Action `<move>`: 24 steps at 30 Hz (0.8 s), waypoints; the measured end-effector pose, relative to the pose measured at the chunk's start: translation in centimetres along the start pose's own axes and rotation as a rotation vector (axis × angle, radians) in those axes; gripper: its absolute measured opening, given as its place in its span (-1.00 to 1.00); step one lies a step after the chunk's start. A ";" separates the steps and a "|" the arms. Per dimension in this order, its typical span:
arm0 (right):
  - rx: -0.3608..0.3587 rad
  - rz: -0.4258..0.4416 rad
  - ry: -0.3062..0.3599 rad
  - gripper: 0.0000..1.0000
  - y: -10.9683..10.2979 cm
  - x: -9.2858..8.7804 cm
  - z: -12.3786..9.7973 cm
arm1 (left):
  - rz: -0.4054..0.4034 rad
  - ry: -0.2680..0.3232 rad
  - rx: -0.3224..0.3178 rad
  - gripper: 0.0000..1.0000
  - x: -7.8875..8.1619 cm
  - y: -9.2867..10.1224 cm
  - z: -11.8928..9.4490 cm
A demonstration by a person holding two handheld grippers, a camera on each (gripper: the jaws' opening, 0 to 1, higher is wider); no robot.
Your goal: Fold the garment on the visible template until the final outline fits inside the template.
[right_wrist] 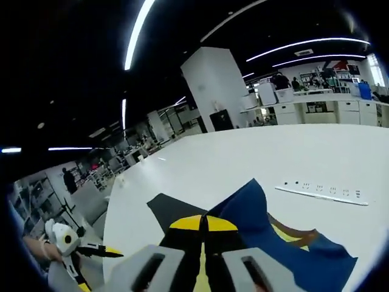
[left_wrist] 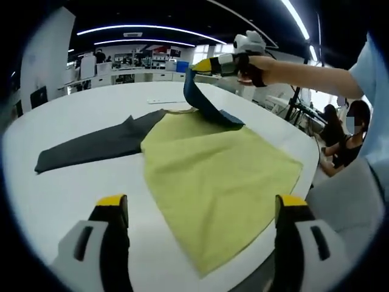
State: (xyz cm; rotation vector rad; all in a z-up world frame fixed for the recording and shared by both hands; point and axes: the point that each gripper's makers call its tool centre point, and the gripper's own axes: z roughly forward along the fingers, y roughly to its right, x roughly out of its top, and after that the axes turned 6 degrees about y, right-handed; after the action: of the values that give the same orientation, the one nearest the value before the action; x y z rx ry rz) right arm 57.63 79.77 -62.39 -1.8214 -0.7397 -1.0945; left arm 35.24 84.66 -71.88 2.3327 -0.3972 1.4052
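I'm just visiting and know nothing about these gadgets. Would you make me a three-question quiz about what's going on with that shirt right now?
1. True or false: the right gripper is shut on the blue sleeve and lifts it above the white table.
2. What colour is the body of the garment? A) red B) yellow-green C) white
3. Fill in: the left gripper hangs over the near edge of the garment with its jaws ____.

Key
1. True; the right gripper view shows its jaws closed on the blue cloth.
2. B; the dark grey sleeve lies flat on the table.
3. Open; it holds nothing.
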 end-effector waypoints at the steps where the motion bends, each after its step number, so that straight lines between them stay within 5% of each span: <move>1: 0.001 0.000 -0.007 -1.00 -0.1 -0.4 0.4 | -0.005 0.002 -0.001 0.95 0.0 0.0 0.0; 7: 0.028 0.015 -0.071 -1.00 -1.2 -3.5 2.8 | -0.011 0.001 -0.006 0.94 0.0 0.1 0.0; 15: 0.002 0.042 -0.172 -1.00 0.2 -8.5 5.1 | -0.023 0.013 -0.001 0.92 0.2 -0.2 -0.1; 24: 0.003 0.059 -0.220 -1.00 0.4 -10.6 6.5 | -0.037 0.025 0.002 0.90 0.4 -0.3 -0.2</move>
State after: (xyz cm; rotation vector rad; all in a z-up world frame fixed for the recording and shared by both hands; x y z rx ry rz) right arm 55.78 84.81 -73.61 -1.9691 -0.8087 -0.8625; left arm 35.43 85.02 -71.56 2.3098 -0.3443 1.4162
